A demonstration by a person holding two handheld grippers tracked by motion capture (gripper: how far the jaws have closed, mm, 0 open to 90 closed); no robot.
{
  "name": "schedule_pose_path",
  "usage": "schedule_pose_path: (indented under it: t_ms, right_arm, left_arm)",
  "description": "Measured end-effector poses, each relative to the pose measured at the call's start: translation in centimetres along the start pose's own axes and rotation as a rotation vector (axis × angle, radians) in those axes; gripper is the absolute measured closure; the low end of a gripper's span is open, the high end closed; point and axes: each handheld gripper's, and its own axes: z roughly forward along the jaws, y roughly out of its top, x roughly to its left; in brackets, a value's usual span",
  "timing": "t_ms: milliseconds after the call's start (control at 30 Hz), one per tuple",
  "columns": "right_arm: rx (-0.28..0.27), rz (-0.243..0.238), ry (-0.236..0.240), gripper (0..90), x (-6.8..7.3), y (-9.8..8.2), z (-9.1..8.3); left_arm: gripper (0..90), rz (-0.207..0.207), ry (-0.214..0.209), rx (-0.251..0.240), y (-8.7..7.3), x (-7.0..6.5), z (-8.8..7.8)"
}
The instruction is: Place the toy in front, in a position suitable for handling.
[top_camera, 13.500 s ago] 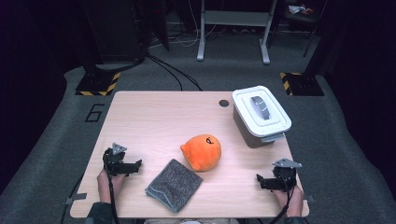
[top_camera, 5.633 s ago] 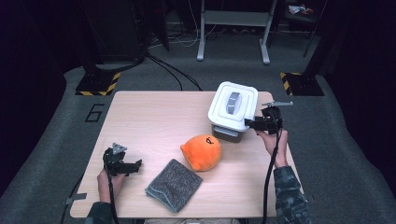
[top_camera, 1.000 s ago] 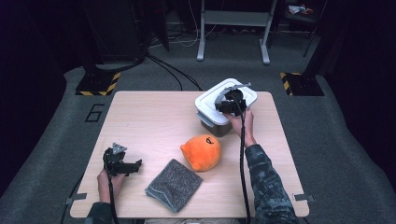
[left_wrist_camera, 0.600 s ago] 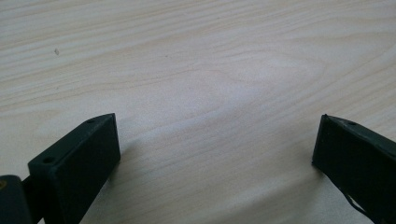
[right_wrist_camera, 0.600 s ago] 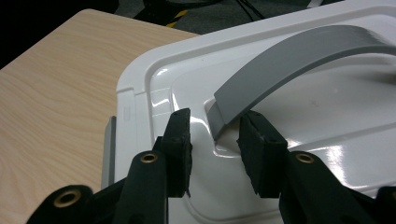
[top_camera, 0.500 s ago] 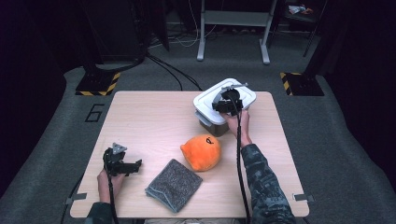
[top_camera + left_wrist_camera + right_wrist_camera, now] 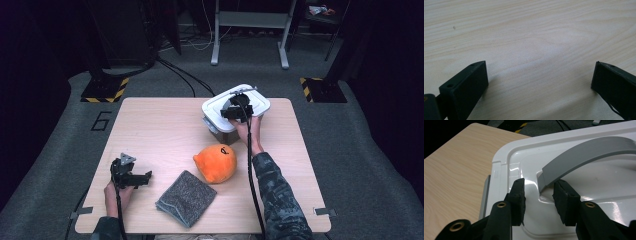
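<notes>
Count, grippers: two, one in each hand, left gripper (image 7: 131, 176) and right gripper (image 7: 235, 112).
Count, things on the table (image 7: 160, 130): three in all — one grey cloth (image 7: 186, 198), one orange plush toy (image 7: 216, 162), one white box (image 7: 235, 107) with a grey handle (image 7: 584, 152) on its lid (image 7: 599, 195).
Left hand (image 7: 116, 195): low at the near left corner of the table, forearm coming in from the bottom edge in the high view; the gripper rests close over bare wood, pointing right towards the cloth.
Left gripper, state: jaws stand wide apart in the left gripper view, with bare table wood (image 7: 531, 50) between them and nothing held.
Grey cloth: folded, flat on the near middle of the table, just right of the left gripper and near the front edge.
Orange plush toy: just beyond and right of the cloth, between cloth and box, close beside the right forearm.
White box: far right part of the table, near the back edge, lid on.
Right hand (image 7: 250, 127): stretched forward past the plush toy, camouflage sleeve (image 7: 275, 195) along the table, gripper above the box lid.
Right gripper, state: jaws narrow and just opened a little; the near end of the grey handle lies between the pads (image 7: 517, 192), a small gap shows on either side, so nothing is clamped.
</notes>
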Motion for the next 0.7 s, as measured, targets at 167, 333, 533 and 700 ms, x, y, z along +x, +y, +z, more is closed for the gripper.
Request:
schedule_pose_path:
  t_ms: [167, 333, 533, 700]
  right_arm:
    - [0.008, -0.007, 0.015, 59.9, 1.0, 0.3, 0.5]
    - [0.016, -0.047, 0.016, 54.3, 1.3, 0.5, 0.6]
    - [-0.010, -0.022, 0.033, 46.6, 0.4, 0.4, -1.0]
    - [-0.052, -0.015, 0.008, 35.8, -0.9, -0.7, -4.2]
  left_arm:
    - [0.3, 0.001, 0.000, 0.003, 0.0, 0.0, 0.0]
    - [0.3, 0.001, 0.000, 0.003, 0.0, 0.0, 0.0]
    - [0.3, 0.001, 0.000, 0.003, 0.0, 0.0, 0.0]
    - [0.3, 0.001, 0.000, 0.003, 0.0, 0.0, 0.0]
